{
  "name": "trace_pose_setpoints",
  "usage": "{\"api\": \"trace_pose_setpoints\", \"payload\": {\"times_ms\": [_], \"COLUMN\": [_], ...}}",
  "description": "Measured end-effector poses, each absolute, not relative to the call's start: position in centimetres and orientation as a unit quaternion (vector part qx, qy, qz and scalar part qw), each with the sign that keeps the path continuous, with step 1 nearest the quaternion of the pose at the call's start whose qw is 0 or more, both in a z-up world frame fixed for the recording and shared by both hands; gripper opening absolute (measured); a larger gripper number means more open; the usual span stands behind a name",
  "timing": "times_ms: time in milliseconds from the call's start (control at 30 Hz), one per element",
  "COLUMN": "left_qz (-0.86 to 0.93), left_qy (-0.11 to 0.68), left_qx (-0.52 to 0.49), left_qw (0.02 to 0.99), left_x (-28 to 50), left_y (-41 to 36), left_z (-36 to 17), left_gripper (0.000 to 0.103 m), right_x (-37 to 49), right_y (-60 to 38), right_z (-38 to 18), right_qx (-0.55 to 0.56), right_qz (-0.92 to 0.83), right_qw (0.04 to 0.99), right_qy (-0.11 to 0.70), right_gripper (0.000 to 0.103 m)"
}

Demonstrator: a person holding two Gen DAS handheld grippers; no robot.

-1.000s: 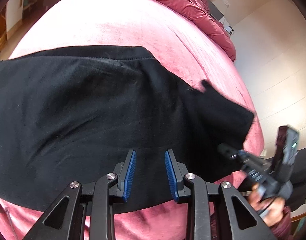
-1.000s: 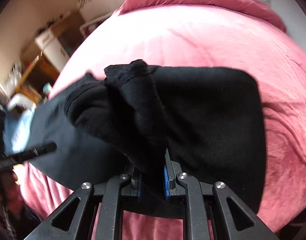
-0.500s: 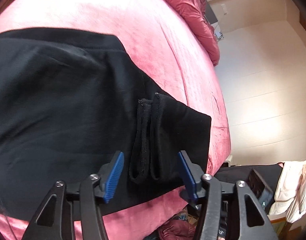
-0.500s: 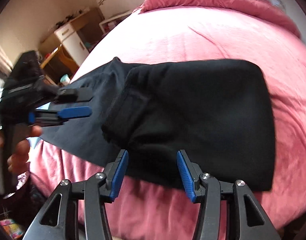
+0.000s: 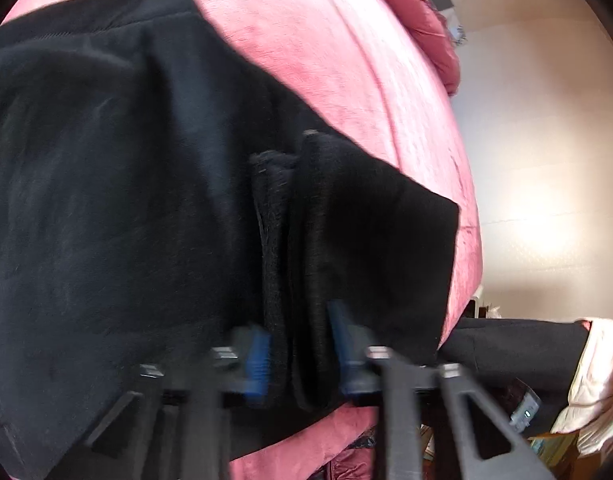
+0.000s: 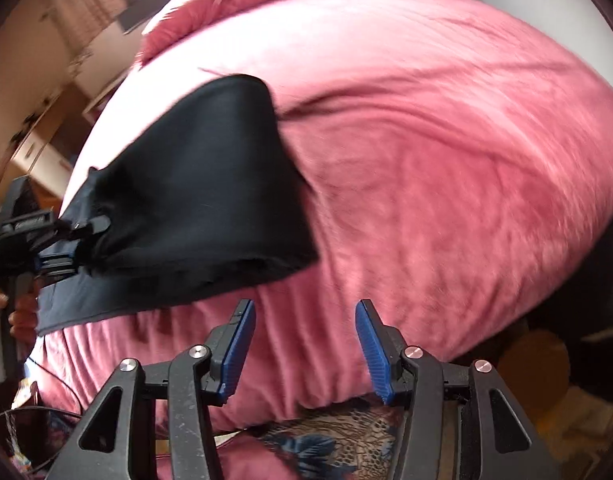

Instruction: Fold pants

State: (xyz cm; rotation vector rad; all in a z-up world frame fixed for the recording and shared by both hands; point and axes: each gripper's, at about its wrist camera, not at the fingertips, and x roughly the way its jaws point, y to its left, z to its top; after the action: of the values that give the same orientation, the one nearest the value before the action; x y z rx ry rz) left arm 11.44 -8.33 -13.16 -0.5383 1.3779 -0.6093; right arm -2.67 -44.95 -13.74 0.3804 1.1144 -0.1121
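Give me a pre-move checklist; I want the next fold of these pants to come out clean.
1. Left tongs on the black fabric pants: jaws have just been closing, with a bunched fold between the pads. Ok.
2. Right tongs free: jaws have just been opening, with nothing between them. Ok.
3. Pants flat on the pink velvety bedspread: a ridge is bunched at the left tongs. Not ok.
4. Left grip firm enough to lift: the picture is blurred. Cannot tell.
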Motion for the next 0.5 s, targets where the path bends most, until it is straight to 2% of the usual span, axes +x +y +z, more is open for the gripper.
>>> {"api": "trace_pose_setpoints", "payload": {"times_ms": [267,500], "left_qz": [-0.333,-0.352], "left_qy": [0.553,0.529], "left_qx": [-0.282,-0.278], "left_qw": [0.71,0.72], "left_x": [10.6,9.1], "left_y": [-8.7,-8.7], "left_z": [-7.0,-5.4], "left_gripper": [0.017,0.017], "right_x": [-0.5,1.8], "right_y": [-43.0,-42.8], "right_z": [-13.9,-14.4], "right_qx": [0.165,0.176], "right_qz": [-0.039,-0.084], "right_qw": [0.84,0.849], "right_qy": [0.516,0.492], "right_gripper": [0.065,0.064]}}
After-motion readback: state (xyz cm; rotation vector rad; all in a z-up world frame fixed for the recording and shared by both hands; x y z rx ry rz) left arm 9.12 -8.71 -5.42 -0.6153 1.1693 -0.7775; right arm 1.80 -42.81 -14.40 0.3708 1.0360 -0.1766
